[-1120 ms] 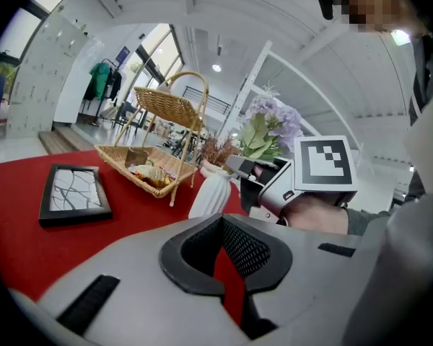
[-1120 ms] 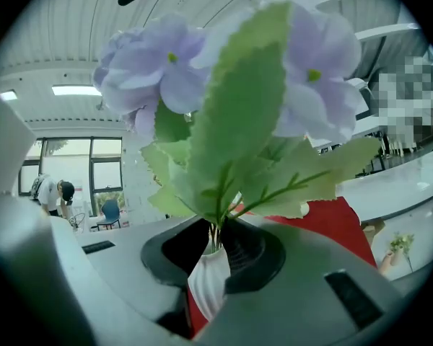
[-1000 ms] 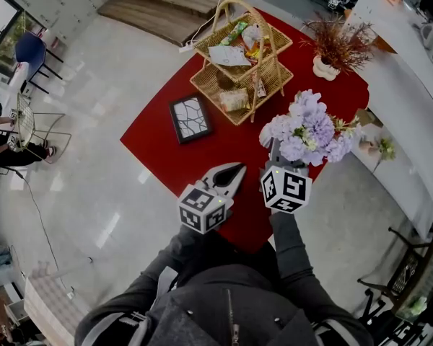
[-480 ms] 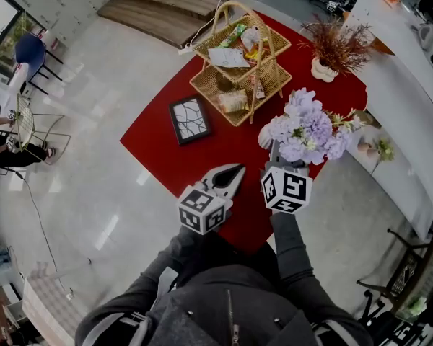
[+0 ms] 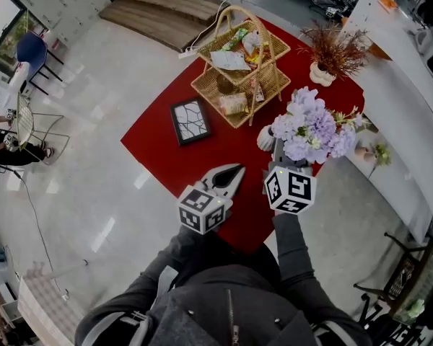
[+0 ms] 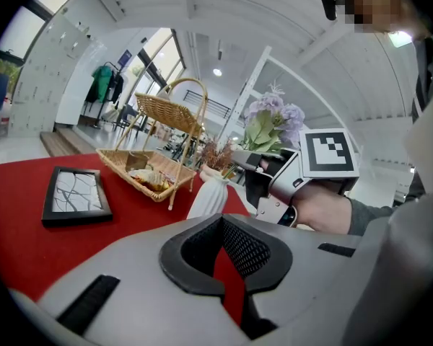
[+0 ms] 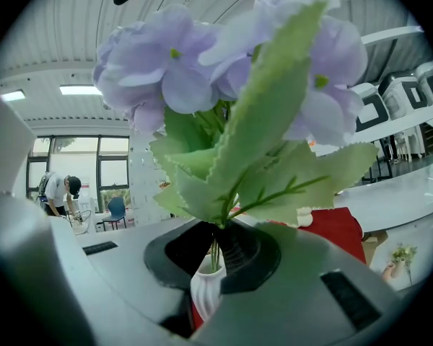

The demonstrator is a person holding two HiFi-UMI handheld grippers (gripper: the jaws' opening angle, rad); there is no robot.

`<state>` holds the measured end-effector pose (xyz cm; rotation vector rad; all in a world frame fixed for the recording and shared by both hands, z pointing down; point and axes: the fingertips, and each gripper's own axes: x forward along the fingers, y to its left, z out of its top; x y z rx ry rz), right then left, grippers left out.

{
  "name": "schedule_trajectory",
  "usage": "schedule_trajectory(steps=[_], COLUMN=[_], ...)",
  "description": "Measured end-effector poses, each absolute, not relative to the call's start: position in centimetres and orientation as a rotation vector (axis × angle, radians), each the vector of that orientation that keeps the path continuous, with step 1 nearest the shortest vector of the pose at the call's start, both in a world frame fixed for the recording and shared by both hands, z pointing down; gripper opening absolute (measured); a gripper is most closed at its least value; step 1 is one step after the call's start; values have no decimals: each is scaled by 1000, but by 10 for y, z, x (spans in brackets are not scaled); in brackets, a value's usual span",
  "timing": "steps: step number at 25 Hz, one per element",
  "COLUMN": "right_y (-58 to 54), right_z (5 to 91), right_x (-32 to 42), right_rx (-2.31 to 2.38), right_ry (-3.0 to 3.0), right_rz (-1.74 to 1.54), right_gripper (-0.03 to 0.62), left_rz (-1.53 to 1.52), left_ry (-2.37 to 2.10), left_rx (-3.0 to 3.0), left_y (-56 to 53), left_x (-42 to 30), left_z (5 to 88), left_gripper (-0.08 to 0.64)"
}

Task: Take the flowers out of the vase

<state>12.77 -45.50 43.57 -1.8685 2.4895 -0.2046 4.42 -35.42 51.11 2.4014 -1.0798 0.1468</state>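
Two jaws of my right tool (image 7: 215,259) are closing on the lilac flowers' (image 7: 175,69) stems, just above the mouth of the white ribbed vase (image 7: 205,294). I'd pull straight up so the vase doesn't tip. My left tool (image 6: 228,264) hangs clenched and empty, well placed to steady it. Overhead looks free. The wicker basket (image 5: 239,62) stands beyond, and the red counter's (image 5: 162,137) right edge is near.

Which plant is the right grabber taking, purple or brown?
The purple flowers: the right gripper is closing its jaws on their stems. The brown plant stands apart.
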Motion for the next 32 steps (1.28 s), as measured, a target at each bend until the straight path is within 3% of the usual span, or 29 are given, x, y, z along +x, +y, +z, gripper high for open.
schedule_trajectory(steps=[32], right_y=[-416], right_z=[338], right_x=[145], right_rx=[-1742], right_ry=[2503], right_rz=[27], right_gripper=[23], left_rz=[104], left_ry=[-1091], left_rx=[2479], left_y=[-331], left_x=[58], left_z=[482], left_gripper=[8])
